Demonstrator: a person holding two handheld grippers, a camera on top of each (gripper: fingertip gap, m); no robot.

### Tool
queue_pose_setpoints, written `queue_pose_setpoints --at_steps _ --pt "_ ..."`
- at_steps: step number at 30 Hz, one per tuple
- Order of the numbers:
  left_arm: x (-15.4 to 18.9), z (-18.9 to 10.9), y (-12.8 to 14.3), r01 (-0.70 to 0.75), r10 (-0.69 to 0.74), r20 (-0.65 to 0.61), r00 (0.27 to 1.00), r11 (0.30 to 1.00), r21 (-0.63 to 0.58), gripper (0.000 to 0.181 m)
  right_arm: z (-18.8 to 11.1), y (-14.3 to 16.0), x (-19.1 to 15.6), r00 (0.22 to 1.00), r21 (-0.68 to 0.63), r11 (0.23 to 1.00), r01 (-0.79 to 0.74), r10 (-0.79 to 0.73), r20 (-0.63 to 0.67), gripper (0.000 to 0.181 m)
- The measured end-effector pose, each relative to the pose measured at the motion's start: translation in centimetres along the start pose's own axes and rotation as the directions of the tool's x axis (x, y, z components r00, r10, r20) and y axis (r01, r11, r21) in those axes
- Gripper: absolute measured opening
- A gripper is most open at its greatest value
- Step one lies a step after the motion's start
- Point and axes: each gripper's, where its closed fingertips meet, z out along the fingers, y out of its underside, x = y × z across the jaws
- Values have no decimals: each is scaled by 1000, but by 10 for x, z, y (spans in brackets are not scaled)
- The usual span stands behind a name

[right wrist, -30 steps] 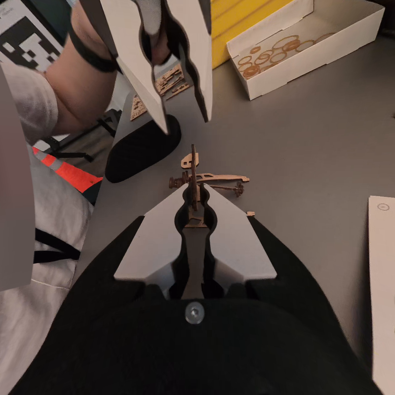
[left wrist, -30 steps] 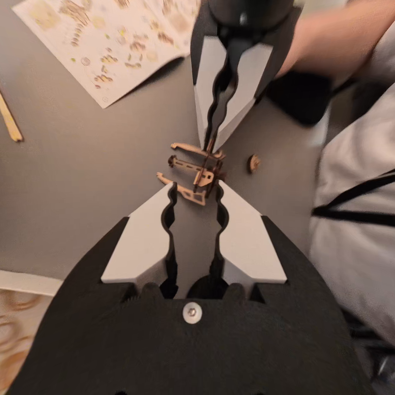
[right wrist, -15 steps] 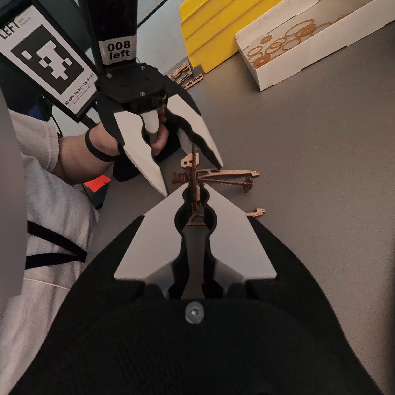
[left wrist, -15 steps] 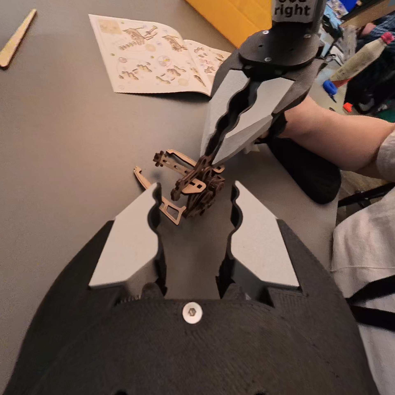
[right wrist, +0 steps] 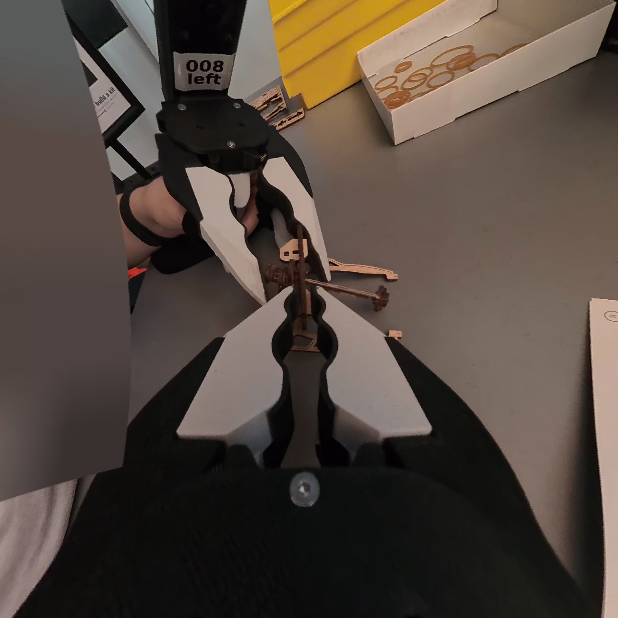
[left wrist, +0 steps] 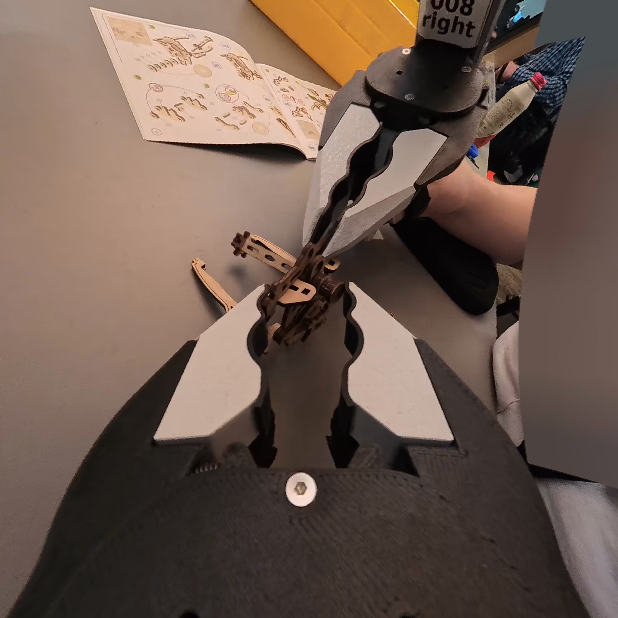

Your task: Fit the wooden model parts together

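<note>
Wooden assembly (left wrist: 302,294) pinched by right gripper (right wrist: 302,294); left gripper (left wrist: 304,291) spread; one loose strip (left wrist: 210,284).

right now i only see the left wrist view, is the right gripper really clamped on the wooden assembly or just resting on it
observer: clamped. In the right wrist view the right gripper has its jaws shut on a thin upright plate of the wooden assembly, seen edge-on between the fingertips.
operator: ok, any spare parts i can't see from here
observer: yes, a white cardboard box holding wooden rings sits on the table beyond the assembly, next to the yellow bin.
operator: anything else near that bin
observer: laser-cut wooden part sheets lie flat at its foot, behind the left gripper.
</note>
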Motion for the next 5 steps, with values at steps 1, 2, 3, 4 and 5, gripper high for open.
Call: queue_pose_setpoints --at_steps 1,2,3,4,5 --pt "0 0 0 -5 5 5 1000 1000 2 41 0 0 0 1000 -5 1000 1 -2 -10 6" --pt "0 1 0 -13 13 15 1000 1000 3 40 -1 1 0 1000 -8 1000 2 -2 -21 5" --pt "0 1 1 -23 22 27 999 1000 2 41 -1 1 0 1000 -11 1000 5 -5 -31 6" --pt "0 2 1 -30 30 35 999 1000 -1 40 -2 1 0 999 -14 1000 5 -5 -39 6" --pt "0 2 1 -31 31 40 999 1000 0 40 -2 2 0 999 -16 1000 9 -10 -48 6"
